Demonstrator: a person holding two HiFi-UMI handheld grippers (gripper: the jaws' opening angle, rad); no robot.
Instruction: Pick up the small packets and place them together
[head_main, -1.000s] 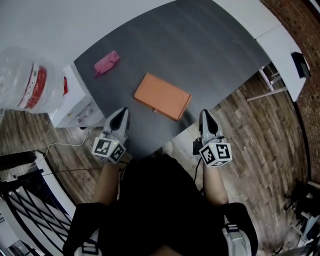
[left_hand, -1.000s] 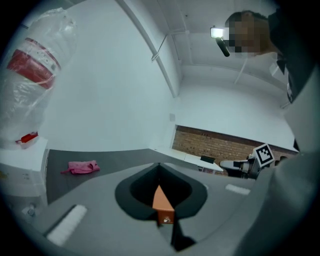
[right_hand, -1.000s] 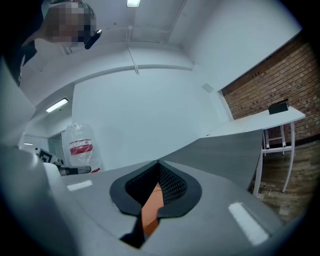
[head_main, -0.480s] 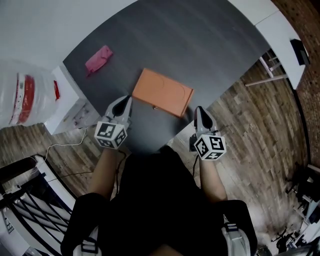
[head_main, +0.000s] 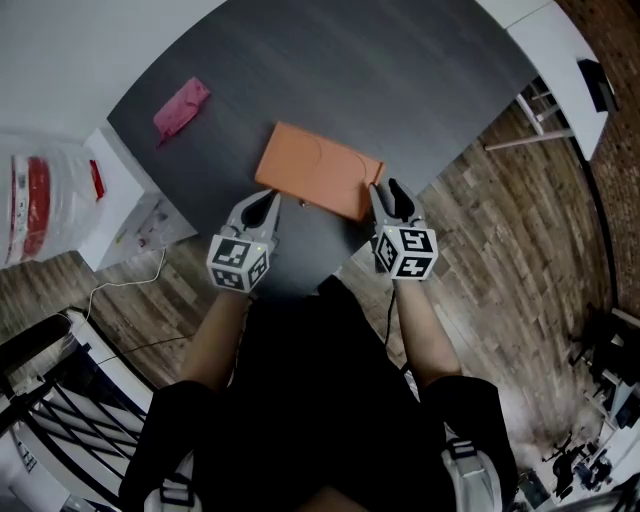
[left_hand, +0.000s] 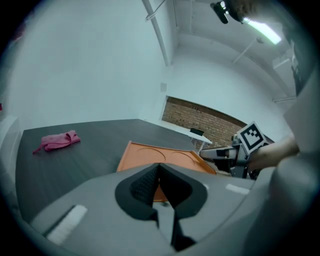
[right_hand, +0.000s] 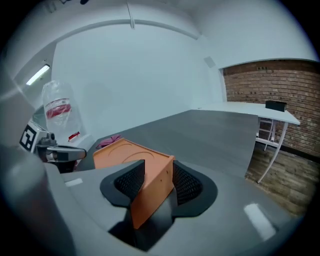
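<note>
Two grippers are at the near edge of a dark grey tabletop, one at each near corner of a flat rectangular orange box whose lid shows two shallow embossed circles. The left gripper has its jaws fully together with nothing between them; its tips sit just beside the box's near-left corner, and contact cannot be confirmed. The right gripper has just been opening its jaws. They now stand wide apart, with the box's near-right corner upright between the ribbed black pads. A gap shows on the left pad's side, and the corner lies close to the right pad without a clear press. The box lies flat on the table. A small crumpled pink bundle lies near the table's far-left corner, well apart from the box and both grippers; whether it is a packet cannot be told. Left of the table stand a white cabinet and a clear plastic bag with red print. Wooden plank floor is to the right, with a white desk beyond it.
</note>
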